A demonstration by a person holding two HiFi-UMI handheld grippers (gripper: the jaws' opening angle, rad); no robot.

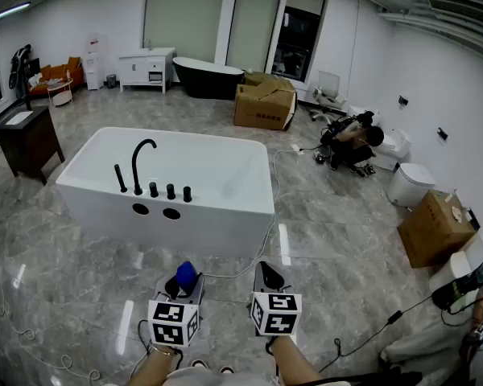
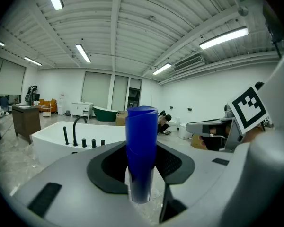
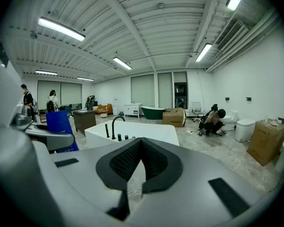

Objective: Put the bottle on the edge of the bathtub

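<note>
A tall blue bottle [image 2: 141, 150] stands upright between the pads of my left gripper [image 2: 143, 161], which is shut on its lower part. In the head view the bottle's blue top [image 1: 186, 274] shows just above the left gripper [image 1: 182, 285], low in the picture. The white bathtub [image 1: 249, 207] stands ahead on the floor, a short way off. A black curved faucet [image 1: 140, 161] and several black knobs sit on its near left rim. My right gripper [image 1: 268, 279] hangs beside the left one. Its pads [image 3: 154, 162] meet at the tip with nothing between them.
A dark wooden cabinet [image 1: 29, 141] stands left of the tub. Cardboard boxes [image 1: 265, 101] and a black tub [image 1: 208, 77] are behind it. A person [image 1: 352, 144] crouches at the right near white toilets [image 1: 410, 185]. Another box [image 1: 435, 227] and cables [image 1: 370, 328] lie right.
</note>
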